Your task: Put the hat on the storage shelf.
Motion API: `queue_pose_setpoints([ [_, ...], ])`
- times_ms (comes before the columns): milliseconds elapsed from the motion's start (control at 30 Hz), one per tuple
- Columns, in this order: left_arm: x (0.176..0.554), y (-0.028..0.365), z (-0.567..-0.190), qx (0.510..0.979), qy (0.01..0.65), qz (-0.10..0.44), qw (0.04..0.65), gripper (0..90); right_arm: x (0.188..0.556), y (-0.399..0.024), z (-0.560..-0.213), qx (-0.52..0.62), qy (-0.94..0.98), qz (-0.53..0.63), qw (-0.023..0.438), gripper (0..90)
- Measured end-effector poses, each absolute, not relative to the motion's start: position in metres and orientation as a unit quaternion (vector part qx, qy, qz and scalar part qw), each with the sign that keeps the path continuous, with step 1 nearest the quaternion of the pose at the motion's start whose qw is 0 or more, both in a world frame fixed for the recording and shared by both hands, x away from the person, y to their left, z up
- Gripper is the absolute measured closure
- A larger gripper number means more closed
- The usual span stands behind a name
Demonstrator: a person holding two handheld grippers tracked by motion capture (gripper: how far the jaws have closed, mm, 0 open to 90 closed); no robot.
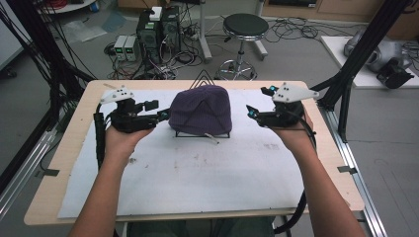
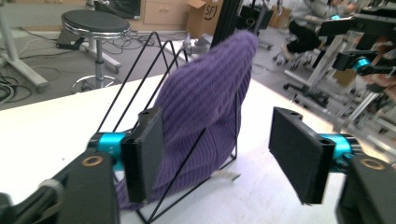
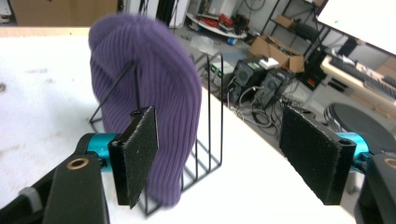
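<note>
A purple knit hat (image 1: 200,111) is draped over a black wire rack (image 1: 202,134) at the middle back of the table. My left gripper (image 1: 157,110) sits just left of the hat, jaws open, its inner pad close beside the knit. In the left gripper view the left gripper (image 2: 224,158) holds nothing, with the hat (image 2: 205,107) and rack (image 2: 135,70) ahead of its left pad. My right gripper (image 1: 261,101) stands open to the right of the hat, apart from it. In the right gripper view the right gripper (image 3: 219,154) is empty, the hat (image 3: 149,70) beyond its left pad.
A white sheet (image 1: 197,177) covers the wooden table (image 1: 64,163). Behind the table stand a black stool (image 1: 244,29) and computer boxes (image 1: 158,34) with loose cables. Black frame posts (image 1: 360,54) rise at the right, more at the left.
</note>
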State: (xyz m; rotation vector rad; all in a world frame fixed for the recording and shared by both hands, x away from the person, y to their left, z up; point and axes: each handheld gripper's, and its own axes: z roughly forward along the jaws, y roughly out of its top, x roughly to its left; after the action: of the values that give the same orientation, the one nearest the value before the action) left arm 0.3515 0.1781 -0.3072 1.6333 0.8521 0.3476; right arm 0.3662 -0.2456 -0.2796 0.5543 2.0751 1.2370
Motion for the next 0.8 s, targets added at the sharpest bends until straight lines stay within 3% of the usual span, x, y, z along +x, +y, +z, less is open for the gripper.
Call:
queue_pose_setpoints([
  [467,0.335,0.193,-0.337,0.725,0.344,0.180,0.570,20.5,0.324,-0.281,-0.321,0.249,0.775,0.490,0.314,17.5],
  [800,0.339,0.192,-0.348,0.739,0.342,0.186,0.550,17.4,0.336,-0.287,-0.345,0.272,0.765,0.499,0.301,12.4],
])
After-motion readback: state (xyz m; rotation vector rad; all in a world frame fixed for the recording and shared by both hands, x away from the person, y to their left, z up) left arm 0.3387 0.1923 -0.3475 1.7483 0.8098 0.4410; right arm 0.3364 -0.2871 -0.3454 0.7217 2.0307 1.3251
